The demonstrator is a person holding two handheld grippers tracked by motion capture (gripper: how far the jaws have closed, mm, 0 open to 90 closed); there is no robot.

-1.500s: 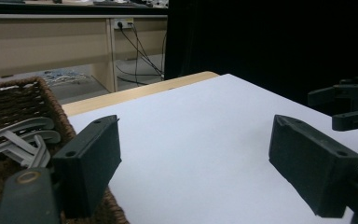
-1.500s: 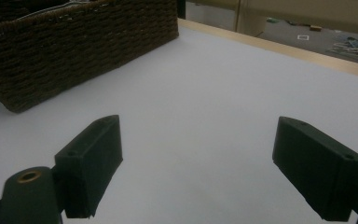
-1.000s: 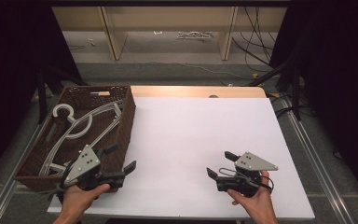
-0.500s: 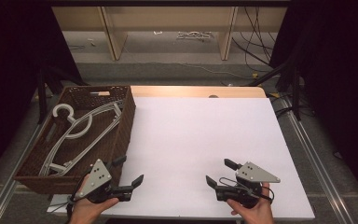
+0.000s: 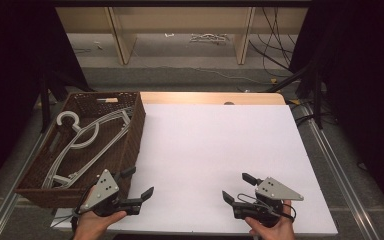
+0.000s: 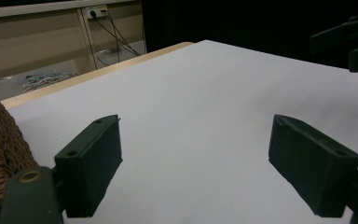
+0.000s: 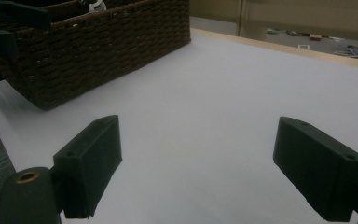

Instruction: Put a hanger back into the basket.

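Hovering low at the near edge of the white table sheet (image 5: 215, 150), both tools are empty: left gripper (image 5: 139, 182) has its jaws spread wide with nothing between them, right gripper (image 5: 236, 187) likewise wide open and holding nothing.

Work items are the pale grey-white plastic coat hangers (image 5: 87, 142), lying stacked and overlapping inside the dark brown woven wicker basket (image 5: 132, 135) at the table's left side. Left gripper sits just beside the basket's near right corner; right gripper is well apart from it, across the sheet.

Risks, as I judge them:
- Hangers are interlocked, hooks and bars crossing. Pulling one likely drags others up, or snags a hook on the weave.
- Basket looks light. A sideways tug from the left gripper may slide or tip it, since nothing pins it down.
- Left jaw is close to the basket wall (image 6: 0, 140); going in at this angle may clip the rim rather than clear it.
- Thin hanger bars give little grip face; a pinch off-centre lets the hanger swing and twist out.
- Right gripper crossing over to help puts both tools in the same space, so collision is possible.
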